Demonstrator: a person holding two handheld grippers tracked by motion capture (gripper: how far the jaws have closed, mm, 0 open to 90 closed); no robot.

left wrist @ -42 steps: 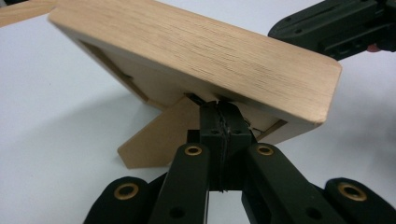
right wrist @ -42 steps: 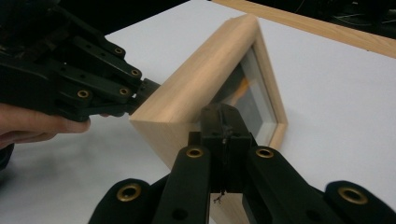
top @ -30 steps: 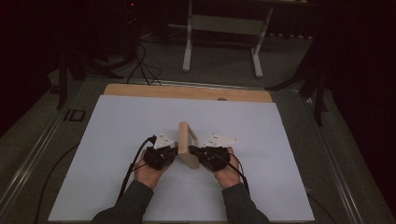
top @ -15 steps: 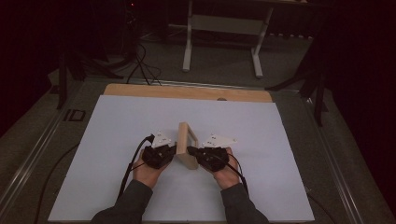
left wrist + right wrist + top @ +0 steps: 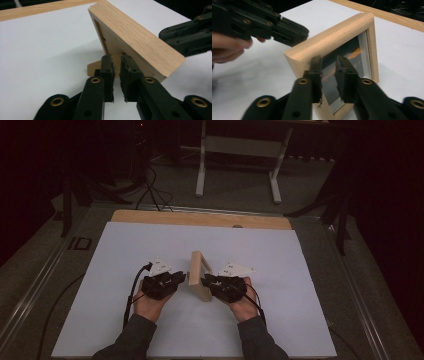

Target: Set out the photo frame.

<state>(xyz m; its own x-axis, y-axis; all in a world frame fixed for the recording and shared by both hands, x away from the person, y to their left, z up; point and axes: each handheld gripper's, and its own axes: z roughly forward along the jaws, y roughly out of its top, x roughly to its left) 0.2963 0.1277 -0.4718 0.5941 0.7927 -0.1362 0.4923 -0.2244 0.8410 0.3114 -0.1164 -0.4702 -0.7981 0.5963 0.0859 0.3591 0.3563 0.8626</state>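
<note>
Nearest our side of the table, our two hands flank a small wooden picture frame (image 5: 200, 275) that stands upright on the white sheet (image 5: 125, 250), leaning back on its rear stand (image 5: 96, 67). We judge the standing-up as done: the frame holds itself, and what is left is only to draw both grippers clear without knocking it.

Our left gripper (image 5: 181, 279) sits just behind the frame; its jaws have just been opening, a narrow gap shows between the black pads (image 5: 127, 72), and nothing is held between them. Our right gripper (image 5: 206, 281) faces the glass side; its jaws too have just been opening, with a clear gap and nothing clamped (the frame stands just past their tips, not between them).

The frame is pale oak with visible grain, square-edged at the back and rounded at the front corners, and its glass (image 5: 347, 62) carries a dim orange reflection. The pads are matte and a little ragged at the edges, with brass rivets on the black arms.

Beyond the sheet, a bare wooden table edge (image 5: 200, 217) runs across, then dark floor and a grey stand (image 5: 240, 150).
</note>
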